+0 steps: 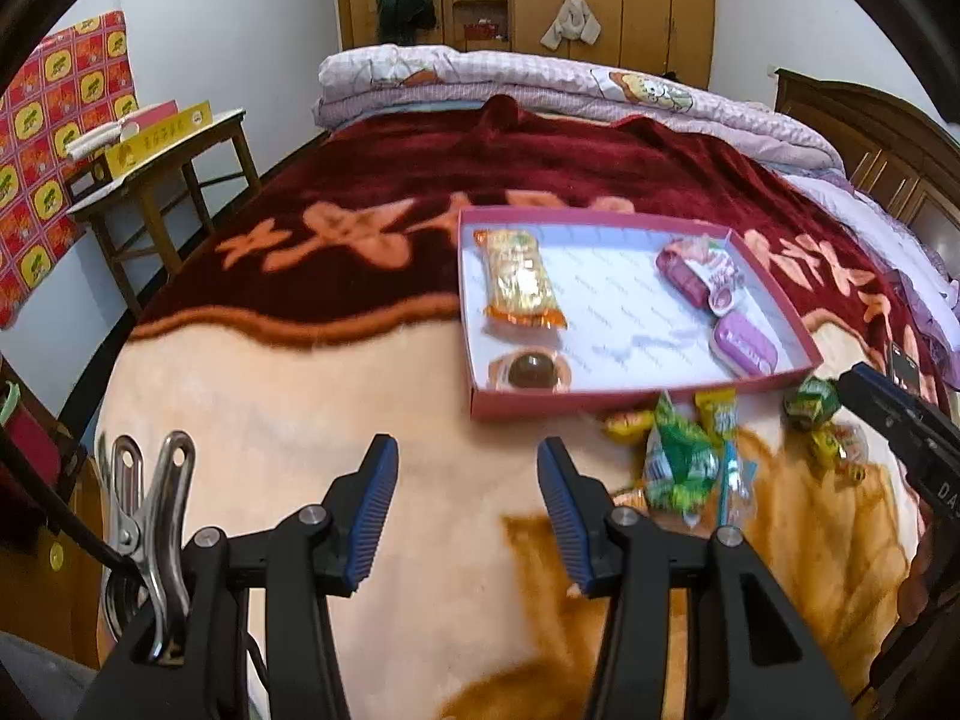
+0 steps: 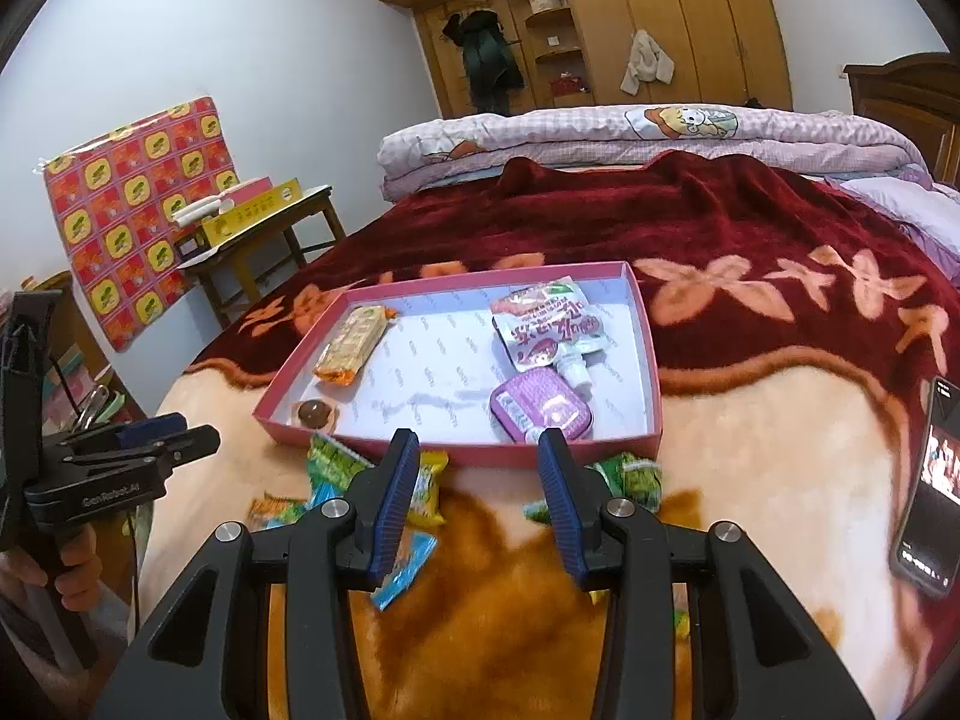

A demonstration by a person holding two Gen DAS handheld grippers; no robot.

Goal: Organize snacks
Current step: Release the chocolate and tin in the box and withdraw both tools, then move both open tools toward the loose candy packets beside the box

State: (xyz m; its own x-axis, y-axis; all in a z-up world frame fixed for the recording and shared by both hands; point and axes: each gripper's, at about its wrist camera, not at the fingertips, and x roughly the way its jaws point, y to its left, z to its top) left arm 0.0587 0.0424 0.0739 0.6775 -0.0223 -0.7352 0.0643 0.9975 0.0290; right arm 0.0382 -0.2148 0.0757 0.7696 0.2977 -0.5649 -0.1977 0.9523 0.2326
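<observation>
Shallow pink cardboard tray [image 2: 651,360] on the plush blanket [image 2: 780,420] holds four snacks. Loose green and yellow wrapped candies [image 1: 681,462] lie just before its near wall. Right gripper [image 2: 478,492] above them, jaws apart, empty; left gripper [image 1: 468,516] likewise apart. Candies overlap, count unclear: advise pinching one wrapper end, lifting clear over the wall.
</observation>
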